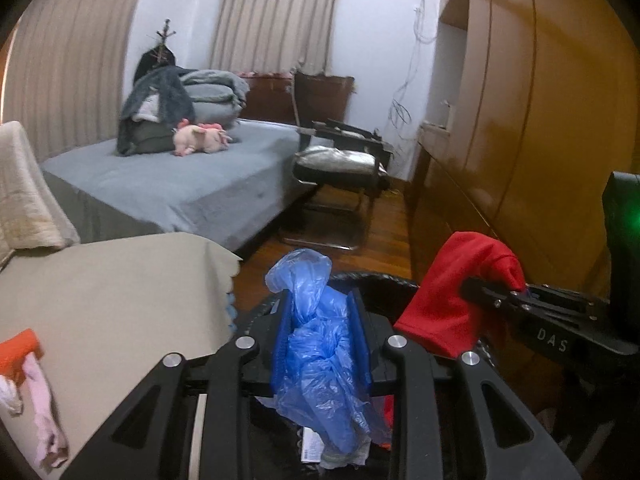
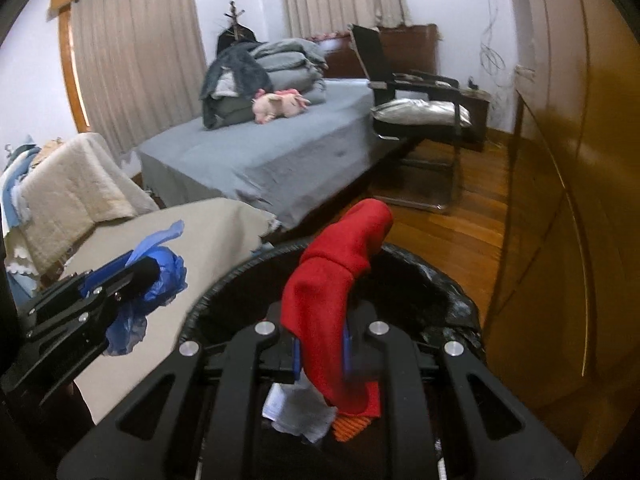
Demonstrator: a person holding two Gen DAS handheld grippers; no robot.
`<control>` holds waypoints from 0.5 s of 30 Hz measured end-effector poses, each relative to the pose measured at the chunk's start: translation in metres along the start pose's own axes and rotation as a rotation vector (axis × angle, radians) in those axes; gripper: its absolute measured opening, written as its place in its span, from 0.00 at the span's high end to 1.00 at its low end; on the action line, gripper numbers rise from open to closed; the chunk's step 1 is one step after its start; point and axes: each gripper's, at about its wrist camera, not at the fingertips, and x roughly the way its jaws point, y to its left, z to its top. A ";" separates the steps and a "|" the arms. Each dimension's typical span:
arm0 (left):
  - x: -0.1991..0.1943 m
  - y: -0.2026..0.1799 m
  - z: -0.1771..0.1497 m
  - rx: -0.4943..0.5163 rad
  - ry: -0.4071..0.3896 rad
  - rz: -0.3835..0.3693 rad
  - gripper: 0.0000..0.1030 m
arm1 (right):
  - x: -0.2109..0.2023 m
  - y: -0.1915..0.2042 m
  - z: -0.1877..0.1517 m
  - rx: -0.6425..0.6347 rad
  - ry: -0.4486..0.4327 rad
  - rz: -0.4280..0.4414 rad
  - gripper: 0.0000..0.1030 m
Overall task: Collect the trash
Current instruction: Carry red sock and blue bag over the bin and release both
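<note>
My left gripper is shut on a crumpled blue plastic bag and holds it over the near rim of a black-lined trash bin. My right gripper is shut on a red cloth and holds it above the bin. White paper and orange scraps lie inside the bin. In the left wrist view the right gripper and the red cloth show at the right. In the right wrist view the left gripper with the blue bag shows at the left.
A beige-covered table stands left of the bin, with pink and orange items at its near left. A grey bed with blankets and a pink plush toy, a chair and wooden wardrobes lie beyond.
</note>
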 end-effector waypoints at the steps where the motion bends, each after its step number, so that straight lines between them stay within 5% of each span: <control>1: 0.005 -0.003 -0.001 0.005 0.008 -0.009 0.73 | 0.002 -0.003 -0.003 0.003 0.007 -0.007 0.87; 8: 0.031 -0.013 -0.006 0.006 0.059 -0.064 0.66 | 0.019 -0.024 -0.018 0.024 0.046 -0.053 0.77; 11: 0.033 -0.012 -0.007 0.001 0.061 -0.069 0.51 | 0.019 -0.028 -0.022 0.036 0.050 -0.068 0.61; 15: 0.027 -0.005 -0.009 -0.003 0.053 -0.049 0.39 | 0.014 -0.031 -0.023 0.038 0.029 -0.093 0.23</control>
